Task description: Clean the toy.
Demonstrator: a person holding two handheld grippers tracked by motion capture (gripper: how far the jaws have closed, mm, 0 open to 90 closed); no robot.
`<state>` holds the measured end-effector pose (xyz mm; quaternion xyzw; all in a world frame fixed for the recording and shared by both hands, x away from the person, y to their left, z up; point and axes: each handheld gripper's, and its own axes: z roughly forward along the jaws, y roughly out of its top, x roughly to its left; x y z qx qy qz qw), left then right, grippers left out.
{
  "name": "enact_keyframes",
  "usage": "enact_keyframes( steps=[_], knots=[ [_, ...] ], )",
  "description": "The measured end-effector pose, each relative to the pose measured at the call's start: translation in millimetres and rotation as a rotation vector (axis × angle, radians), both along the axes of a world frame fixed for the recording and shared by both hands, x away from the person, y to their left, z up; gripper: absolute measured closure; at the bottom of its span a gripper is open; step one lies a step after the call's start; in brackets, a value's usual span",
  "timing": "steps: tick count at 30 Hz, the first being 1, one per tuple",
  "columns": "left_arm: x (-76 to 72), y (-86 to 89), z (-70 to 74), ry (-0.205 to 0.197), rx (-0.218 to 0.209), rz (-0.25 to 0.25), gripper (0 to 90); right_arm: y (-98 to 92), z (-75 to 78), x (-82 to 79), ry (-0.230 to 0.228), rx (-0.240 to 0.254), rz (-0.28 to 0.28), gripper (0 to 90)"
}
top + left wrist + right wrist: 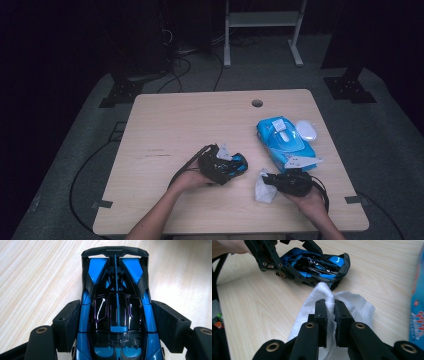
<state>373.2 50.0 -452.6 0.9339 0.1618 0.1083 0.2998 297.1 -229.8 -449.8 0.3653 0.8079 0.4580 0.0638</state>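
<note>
On the pale wood counter, the left tool clamps a blue toy car by its sides, held near the middle. Beside it, the right tool pinches a white wipe.

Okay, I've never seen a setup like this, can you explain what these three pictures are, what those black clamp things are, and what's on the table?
A person sits at a wooden table, holding a hand-operated two-jaw gripper in each hand. One picture looks down from above; the other two come from cameras riding on the grippers, looking along their black jaws. The left gripper is clamped on the sides of a blue and black toy car. The right gripper pinches a white wipe, close to the car. Also on the table: a blue pack of wipes and a white oval object beside it.
</note>
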Motion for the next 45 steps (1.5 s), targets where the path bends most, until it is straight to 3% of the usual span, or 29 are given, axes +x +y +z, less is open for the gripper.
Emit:
enact_keyframes(
  steps=[9,11,15,20,25,45],
  knots=[
    [11.1,4.9,-6.3,0.013,-0.011,0.031,26.7,-5.3,-6.9,2.7,0.011,-0.079,-0.026,80.4],
    [11.5,5.4,-7.8,0.018,-0.016,0.033,26.6,-6.3,-9.2,3.9,0.017,-0.090,-0.026,75.0],
    [12.1,9.4,-7.2,0.032,-0.039,0.040,25.7,-5.7,-9.2,2.8,-0.021,-0.109,-0.029,64.9],
    [8.8,12.7,2.8,0.017,-0.100,0.038,20.2,-6.8,-2.7,-1.5,-0.078,-0.082,-0.030,56.1],
    [4.4,17.0,9.7,0.010,-0.109,0.028,18.5,-10.7,2.6,-5.3,-0.110,-0.053,-0.036,54.6],
    [-16.8,56.3,19.5,-0.023,-0.189,0.061,16.2,-20.0,6.4,-7.0,-0.119,-0.006,-0.055,51.3]
  ],
)
